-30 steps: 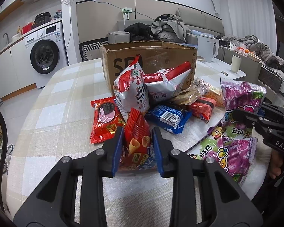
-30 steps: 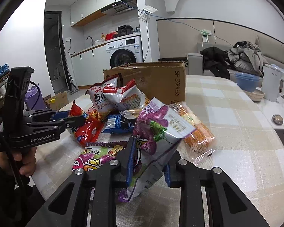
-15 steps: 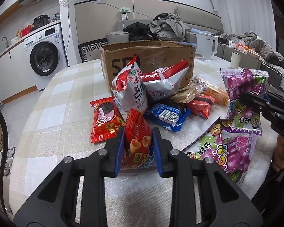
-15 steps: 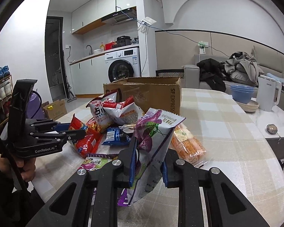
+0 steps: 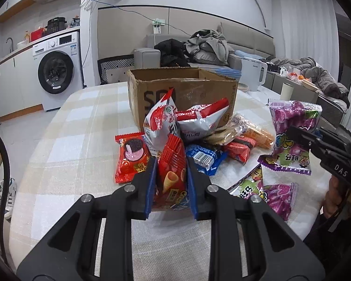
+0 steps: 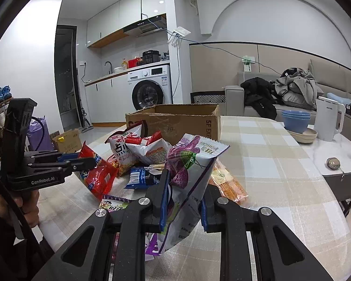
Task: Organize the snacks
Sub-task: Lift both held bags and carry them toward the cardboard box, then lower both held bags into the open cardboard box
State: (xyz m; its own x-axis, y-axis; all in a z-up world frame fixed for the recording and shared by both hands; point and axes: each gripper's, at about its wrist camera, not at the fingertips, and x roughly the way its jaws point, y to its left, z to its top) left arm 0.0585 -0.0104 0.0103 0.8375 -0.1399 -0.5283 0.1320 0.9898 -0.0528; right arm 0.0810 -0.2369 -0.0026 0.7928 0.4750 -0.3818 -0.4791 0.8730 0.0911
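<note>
Left gripper (image 5: 170, 182) clamped on red bag (image 5: 172, 171), right gripper (image 6: 183, 201) on purple bag (image 6: 189, 178); both lifted over table (image 6: 269, 164) near edge, box (image 5: 182, 93) beyond pile. Risks: slick film slips; bags snag box rim.

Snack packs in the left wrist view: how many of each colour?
Red: 3, cone bag, cookie pack, wafer pack
White-and-red bags: 2
Blue pack: 1
Purple: 2, held purple bag, flat purple bag
Clear-wrapped packs: 2
Total: 10
</note>
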